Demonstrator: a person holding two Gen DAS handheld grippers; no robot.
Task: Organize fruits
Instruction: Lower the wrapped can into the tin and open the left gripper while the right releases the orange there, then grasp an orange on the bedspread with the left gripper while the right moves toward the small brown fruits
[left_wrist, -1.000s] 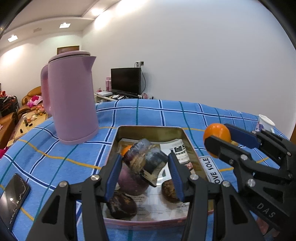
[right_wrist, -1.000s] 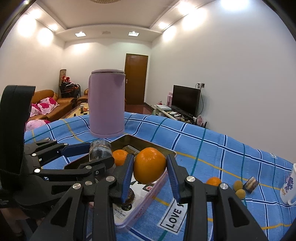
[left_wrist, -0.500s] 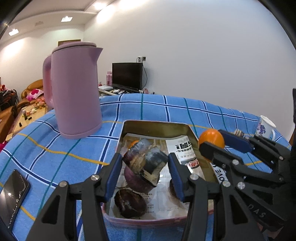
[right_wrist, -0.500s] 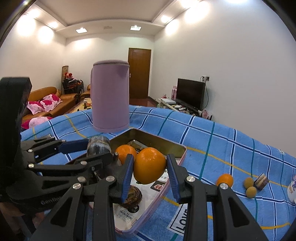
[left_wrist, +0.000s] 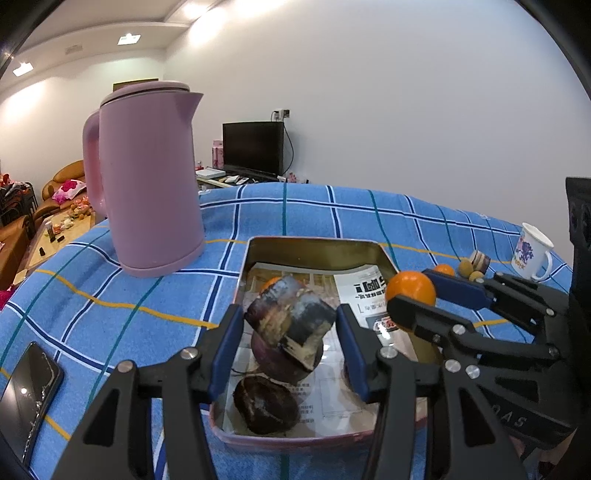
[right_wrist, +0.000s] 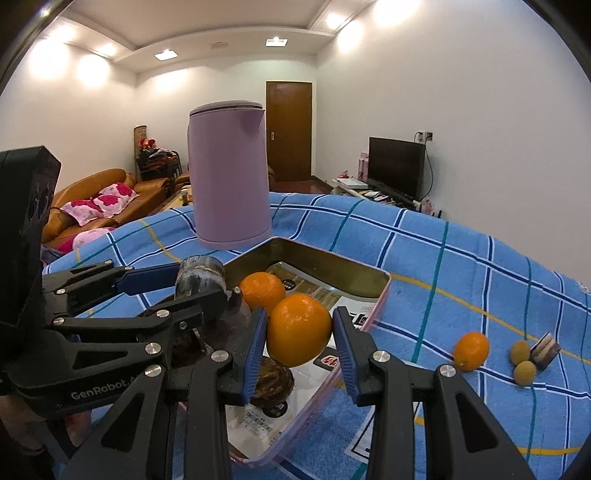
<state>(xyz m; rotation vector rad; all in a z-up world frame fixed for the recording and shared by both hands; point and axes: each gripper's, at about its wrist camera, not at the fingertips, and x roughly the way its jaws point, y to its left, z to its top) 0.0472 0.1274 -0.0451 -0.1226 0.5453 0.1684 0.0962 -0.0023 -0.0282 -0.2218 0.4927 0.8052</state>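
My left gripper (left_wrist: 290, 347) jaws clamped a dark mottled chunk (left_wrist: 291, 325); my right gripper (right_wrist: 298, 347) jaws clamped a round orange (right_wrist: 298, 334) above the rectangular metal tin (right_wrist: 332, 266).

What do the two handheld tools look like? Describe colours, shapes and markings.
Both the left tool and the right tool have black angular linkage frames with silver rivets and two flat blue pads. White "GenRobot" lettering marks the left; "DAS" lettering marks the right.
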